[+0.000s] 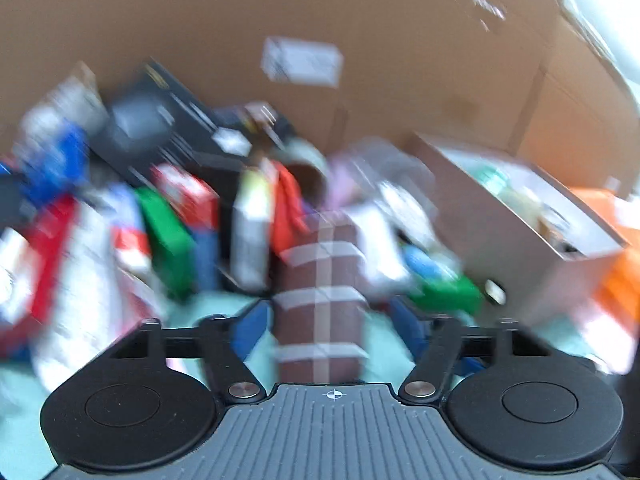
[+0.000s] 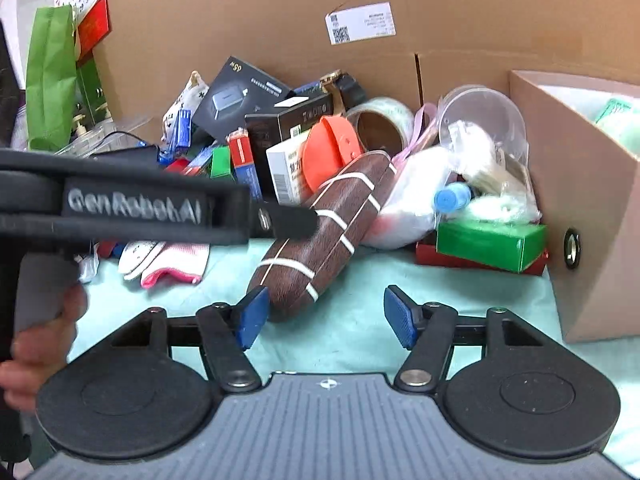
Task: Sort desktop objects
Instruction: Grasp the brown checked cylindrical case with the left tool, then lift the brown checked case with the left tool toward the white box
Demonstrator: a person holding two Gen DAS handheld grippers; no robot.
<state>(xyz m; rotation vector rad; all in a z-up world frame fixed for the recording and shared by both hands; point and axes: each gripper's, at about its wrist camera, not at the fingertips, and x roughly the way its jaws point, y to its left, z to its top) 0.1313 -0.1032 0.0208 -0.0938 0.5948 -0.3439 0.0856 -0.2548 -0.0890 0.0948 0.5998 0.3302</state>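
A brown case with white stripes [image 2: 320, 224] lies tilted on the teal cloth, leaning on a pile of boxes and bags. In the blurred left wrist view the case [image 1: 324, 300] stands between the open jaws of my left gripper [image 1: 332, 320], with gaps on both sides. In the right wrist view the left gripper [image 2: 296, 220] reaches in from the left, its tip at the case's upper left side. My right gripper [image 2: 326, 316] is open and empty, its left finger [image 2: 250, 316] close to the case's lower end.
A pile fills the back: black boxes [image 2: 240, 96], an orange lid [image 2: 324, 152], a tape roll [image 2: 380, 124], a green box [image 2: 492, 244], a clear plastic bag [image 2: 480, 148]. A brown cardboard bin [image 2: 588, 208] stands at right. A cardboard wall [image 2: 280, 8] closes the back.
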